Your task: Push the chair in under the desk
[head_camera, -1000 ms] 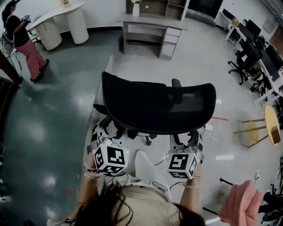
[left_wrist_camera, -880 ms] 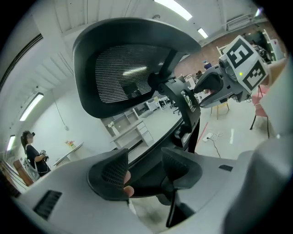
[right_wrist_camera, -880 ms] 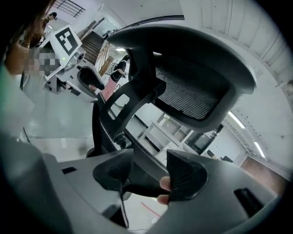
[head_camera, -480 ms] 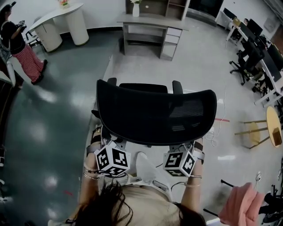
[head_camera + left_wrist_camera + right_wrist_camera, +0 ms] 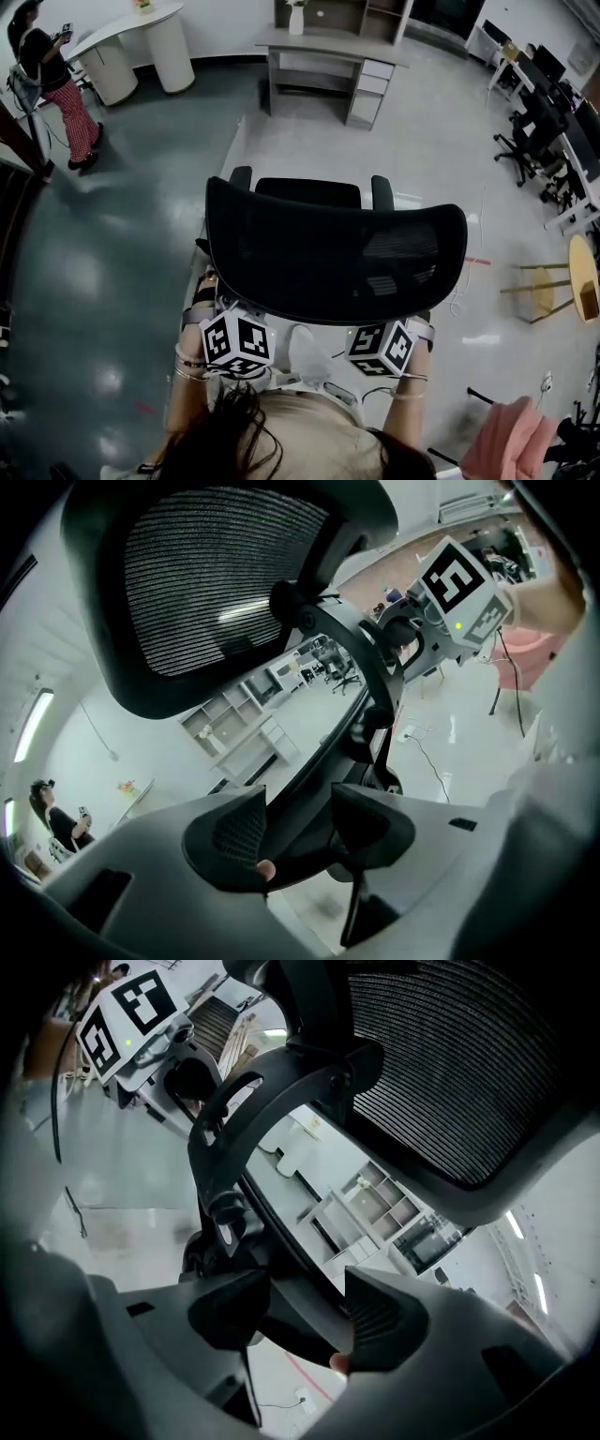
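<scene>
A black mesh-back office chair [image 5: 333, 253] stands right in front of me, its back toward me and its seat facing the grey desk [image 5: 328, 47] across the floor. Both grippers reach under the backrest's lower edge, so in the head view only their marker cubes [image 5: 234, 339] [image 5: 382, 347] show. The left gripper [image 5: 298, 829] has a dark bar of the chair's back frame [image 5: 314, 803] running between its jaws. The right gripper [image 5: 305, 1321] straddles the same kind of bar [image 5: 291, 1288]. Both pairs of jaws have just been opening and stand wide, with no pad seen pressing.
A person [image 5: 52, 84] stands at the far left beside a white curved counter [image 5: 131, 47]. Office chairs and desks [image 5: 539, 141] line the right side, with a wooden stool [image 5: 553, 281] and a pink cloth [image 5: 506, 441] nearer. A cable [image 5: 464, 281] lies on the floor right of the chair.
The backrest has swung from skewed to square toward the desk and now covers both grippers' jaws. Both marker cubes have sunk a little. The person at the far left has shifted.
</scene>
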Available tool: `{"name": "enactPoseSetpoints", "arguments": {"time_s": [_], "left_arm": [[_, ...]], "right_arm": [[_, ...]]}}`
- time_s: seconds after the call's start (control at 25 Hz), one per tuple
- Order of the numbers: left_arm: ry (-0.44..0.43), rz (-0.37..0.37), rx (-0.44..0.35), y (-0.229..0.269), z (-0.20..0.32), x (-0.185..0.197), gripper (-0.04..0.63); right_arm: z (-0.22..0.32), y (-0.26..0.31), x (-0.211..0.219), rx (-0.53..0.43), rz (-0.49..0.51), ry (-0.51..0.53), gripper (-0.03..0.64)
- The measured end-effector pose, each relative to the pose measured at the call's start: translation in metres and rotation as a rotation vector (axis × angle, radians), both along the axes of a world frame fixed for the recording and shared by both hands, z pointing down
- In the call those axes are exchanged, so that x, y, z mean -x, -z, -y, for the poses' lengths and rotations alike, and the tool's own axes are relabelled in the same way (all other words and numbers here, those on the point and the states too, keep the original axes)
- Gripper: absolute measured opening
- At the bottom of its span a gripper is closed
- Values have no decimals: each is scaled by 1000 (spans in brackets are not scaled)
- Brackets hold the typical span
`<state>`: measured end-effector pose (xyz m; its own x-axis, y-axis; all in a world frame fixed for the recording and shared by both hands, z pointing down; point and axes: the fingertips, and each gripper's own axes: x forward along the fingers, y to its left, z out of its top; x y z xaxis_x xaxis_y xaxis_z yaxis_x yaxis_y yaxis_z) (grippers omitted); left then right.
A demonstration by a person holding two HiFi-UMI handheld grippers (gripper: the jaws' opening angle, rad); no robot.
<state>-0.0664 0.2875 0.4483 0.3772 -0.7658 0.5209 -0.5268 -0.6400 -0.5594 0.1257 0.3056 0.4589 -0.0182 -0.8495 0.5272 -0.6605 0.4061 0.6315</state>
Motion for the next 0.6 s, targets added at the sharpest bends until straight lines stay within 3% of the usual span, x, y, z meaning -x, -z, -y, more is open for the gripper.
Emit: {"name": "enactPoseSetpoints", "arguments": {"time_s": [0.2, 0.6], "left_arm": [[-16, 64, -4, -4, 6, -2, 219], [-16, 34, 14, -1, 8, -4, 221]], "right_arm": [[1, -3, 1, 54, 44, 38, 235], [3, -7, -5, 60, 45, 39, 235]]}}
